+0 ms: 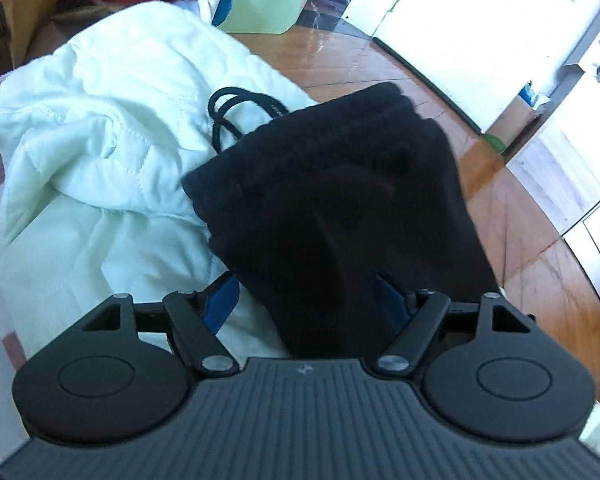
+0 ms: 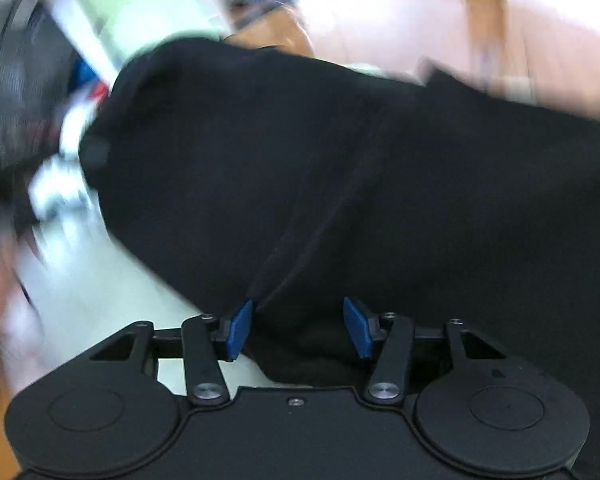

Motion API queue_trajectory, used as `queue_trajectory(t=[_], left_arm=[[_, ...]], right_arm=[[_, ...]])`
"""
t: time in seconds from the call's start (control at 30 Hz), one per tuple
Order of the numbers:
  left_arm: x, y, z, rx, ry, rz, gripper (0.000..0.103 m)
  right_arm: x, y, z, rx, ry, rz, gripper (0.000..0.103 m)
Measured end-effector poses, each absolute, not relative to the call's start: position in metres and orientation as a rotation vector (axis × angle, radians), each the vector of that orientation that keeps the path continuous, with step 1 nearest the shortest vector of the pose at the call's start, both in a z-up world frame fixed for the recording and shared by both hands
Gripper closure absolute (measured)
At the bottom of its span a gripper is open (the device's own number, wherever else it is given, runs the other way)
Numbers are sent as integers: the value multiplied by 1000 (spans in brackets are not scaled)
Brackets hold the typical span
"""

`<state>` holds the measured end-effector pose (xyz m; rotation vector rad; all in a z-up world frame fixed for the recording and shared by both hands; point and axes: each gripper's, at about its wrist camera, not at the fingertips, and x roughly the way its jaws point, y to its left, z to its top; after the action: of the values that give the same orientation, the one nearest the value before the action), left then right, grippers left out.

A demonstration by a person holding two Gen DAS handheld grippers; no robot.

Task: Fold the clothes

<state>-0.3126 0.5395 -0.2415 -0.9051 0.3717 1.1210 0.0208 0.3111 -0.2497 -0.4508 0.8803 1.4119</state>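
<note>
Showing only left-side, a white quilt (image 1: pixel 100 152) lies beside the black garment (image 1: pixel 340 200); both tools (image 1: pixel 308 304) (image 2: pixel 298 328) gape.

Both the left gripper (image 1: pixel 306 300) and the right gripper (image 2: pixel 298 326) have a matt black body with two round discs, ribbed on the left one, silver pivot screws on angled black link arms, and blue pads (image 2: pixel 240 330).

The left gripper (image 1: pixel 306 300) is angled downward over the black garment (image 1: pixel 340 200), blue pads apart. The right gripper (image 2: pixel 298 326) is likewise tilted downward, pads (image 2: pixel 240 330) spread, cloth between.
</note>
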Motion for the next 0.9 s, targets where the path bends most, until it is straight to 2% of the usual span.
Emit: queue_trajectory(t=[0.1,0.2,0.3,0.33,0.37,0.4,0.43,0.47,0.5,0.57,0.9], left_arm=[[-309,561,-254,-933,389,1160,29],[-309,577,-269,-979,355,1163,19],[-312,591,-288,-1083,301,1140,5],[-313,594,-290,-1104,298,1138,5],[-313,595,-290,-1107,290,1142,9],[-310,594,-287,-1074,297,1135,20],[-303,592,-281,-1022,317,1119,57],[-297,589,-275,-970,335,1103,79],[-291,587,-269,-918,354,1087,84],[-274,575,-250,-760,402,1090,94],[-193,466,-116,-354,233,657,96]], right_arm=[[1,298,-246,-520,824,1440,39],[24,287,-235,-419,932,1487,39],[53,264,-221,-239,1025,1494,41],[62,253,-215,-187,1025,1474,41],[70,243,-210,-137,1025,1452,41],[77,232,-206,-102,1020,1426,41],[83,224,-203,-88,1011,1395,41],[89,216,-200,-75,1001,1364,41],[94,208,-196,-62,991,1333,41],[104,191,-190,-37,966,1271,41],[112,149,-182,-24,905,1172,41]])
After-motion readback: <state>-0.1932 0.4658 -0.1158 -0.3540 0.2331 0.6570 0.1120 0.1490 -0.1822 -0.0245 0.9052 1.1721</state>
